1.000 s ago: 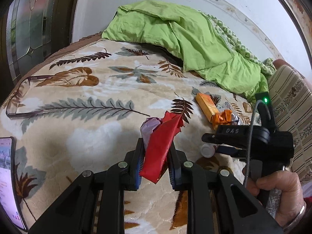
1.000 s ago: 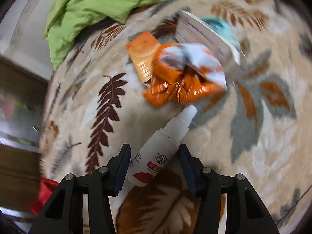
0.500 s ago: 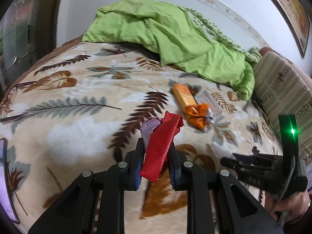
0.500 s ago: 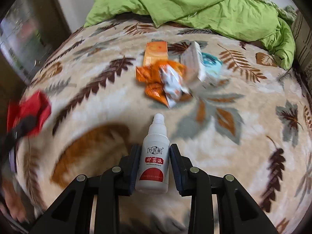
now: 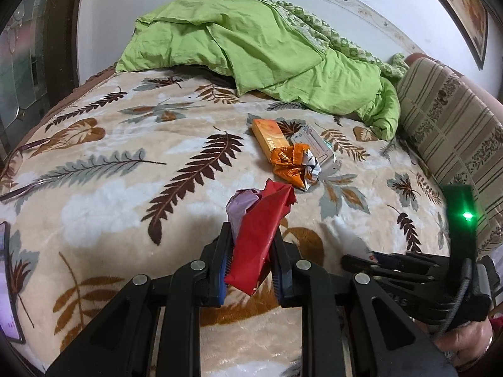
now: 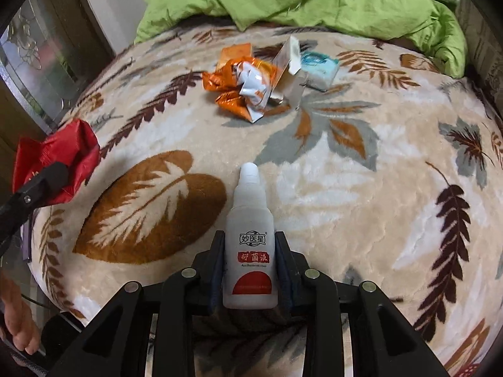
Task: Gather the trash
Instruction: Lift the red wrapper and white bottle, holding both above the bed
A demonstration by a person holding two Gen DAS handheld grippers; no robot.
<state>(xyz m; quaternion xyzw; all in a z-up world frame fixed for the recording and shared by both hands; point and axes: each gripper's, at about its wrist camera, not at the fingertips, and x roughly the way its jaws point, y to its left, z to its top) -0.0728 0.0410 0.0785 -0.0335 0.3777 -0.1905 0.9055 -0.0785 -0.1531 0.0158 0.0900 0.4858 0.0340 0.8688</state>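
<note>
My left gripper [image 5: 250, 253] is shut on a crumpled red wrapper [image 5: 261, 232] with a bit of pale purple paper [image 5: 240, 202] beside it. My right gripper [image 6: 250, 262] is shut on a small white plastic bottle [image 6: 250, 235] with a red label, held above the blanket. On the leaf-patterned blanket [image 5: 103, 188] further off lie an orange box [image 5: 270, 135], a crumpled orange foil wrapper [image 5: 292, 165] and a pale carton [image 5: 314, 144]. The same trash shows in the right wrist view: orange foil wrapper [image 6: 242, 88], carton [image 6: 289, 62], blue packet [image 6: 320, 66]. The red wrapper [image 6: 59, 157] appears at the left there.
A green quilt [image 5: 267, 50] is heaped at the back of the bed. A striped cushion [image 5: 449, 125] stands at the right. A phone screen [image 5: 8, 282] lies at the left edge. A dark door frame [image 6: 63, 31] borders the bed's left side. A hand [image 5: 465, 342] holds the right gripper.
The right gripper closed on the white bottle, rolled upright and lifted it off the blanket. Both grippers drew back from the trash pile. The left gripper kept its hold on the red wrapper.
</note>
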